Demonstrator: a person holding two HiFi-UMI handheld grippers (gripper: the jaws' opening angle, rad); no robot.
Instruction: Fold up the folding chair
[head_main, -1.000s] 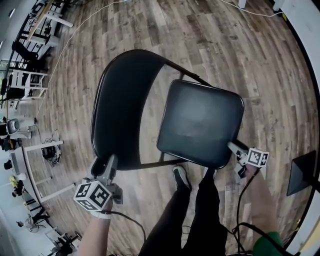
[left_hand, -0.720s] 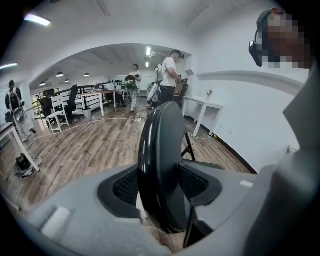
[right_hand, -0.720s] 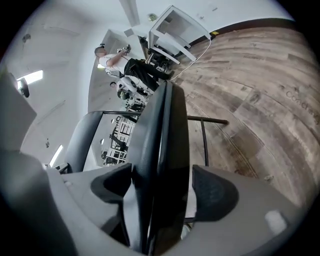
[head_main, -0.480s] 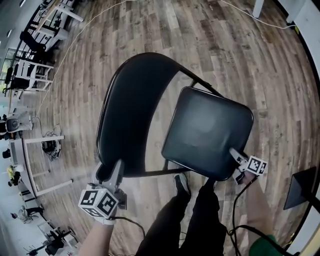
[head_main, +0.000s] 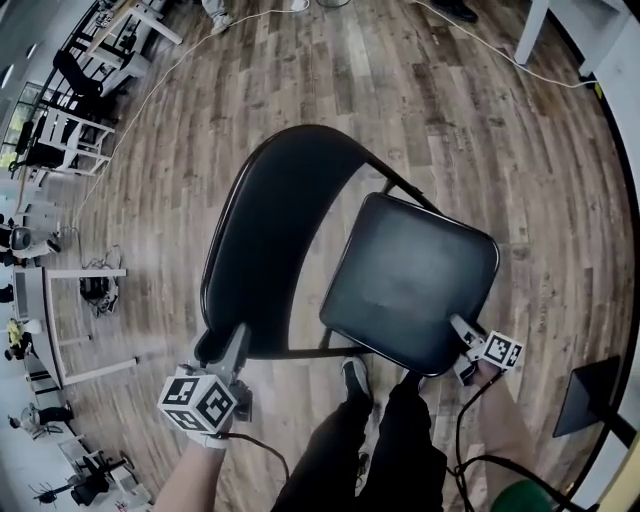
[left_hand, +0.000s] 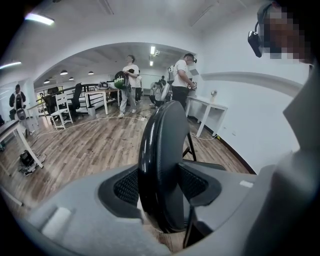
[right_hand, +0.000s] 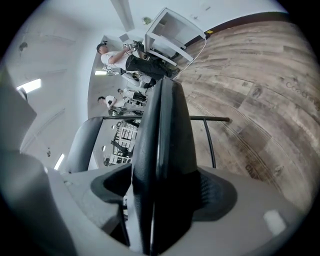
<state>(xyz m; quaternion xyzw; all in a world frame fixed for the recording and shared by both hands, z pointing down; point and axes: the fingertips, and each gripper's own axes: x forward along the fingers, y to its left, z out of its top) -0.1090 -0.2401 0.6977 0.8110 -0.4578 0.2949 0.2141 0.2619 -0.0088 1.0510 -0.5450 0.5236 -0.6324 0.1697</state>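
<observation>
Jaws of left gripper (head_main: 237, 340) now squeeze tighter on the backrest (head_main: 270, 230); right gripper (head_main: 462, 328) still pinches the seat (head_main: 410, 280) by its edge

Folding chair (head_main: 270, 240): glossy black backrest, matte black seat. Floor (head_main: 480, 120): brown wood-grain planks. Left gripper (head_main: 235, 338) and right gripper (head_main: 458, 326): grey bodies, black cross-hatched pads (left_hand: 127, 187), white cubes (head_main: 198, 402) with black square markers. Trousers (head_main: 400, 450): black.

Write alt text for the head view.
From above, a black folding chair stands open on a wood floor. The left gripper clamps the backrest edge and the right gripper the seat edge; the person's legs show below.
</observation>
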